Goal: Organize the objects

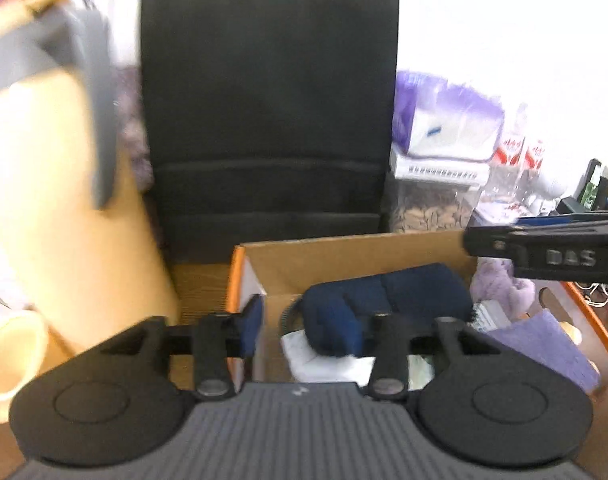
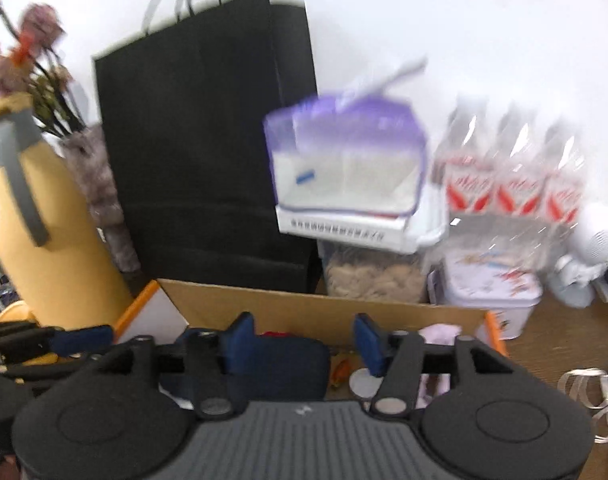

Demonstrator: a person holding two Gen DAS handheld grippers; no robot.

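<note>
An open cardboard box (image 1: 344, 256) with orange edges sits on the wooden table. A navy pouch (image 1: 424, 292) lies inside it on white paper. My left gripper (image 1: 295, 324) hangs open over the box's left end. Its left pad is by the box wall and its right pad is against the pouch's near end. My right gripper (image 1: 544, 248) enters from the right above the box. In the right wrist view my right gripper (image 2: 304, 336) stands open over the box (image 2: 304, 304). The navy pouch (image 2: 291, 364) lies below, between its pads, with a gap at the right pad. The left gripper (image 2: 51, 340) shows at far left.
A tall black paper bag (image 1: 267, 100) stands behind the box, with a yellow jug (image 1: 43, 160) to its left. To the right are a purple tissue pack (image 2: 344, 160) on a clear food container, red-labelled bottles (image 2: 512, 184) and a tin (image 2: 492, 292). Lilac cloths (image 1: 544, 340) fill the box's right end.
</note>
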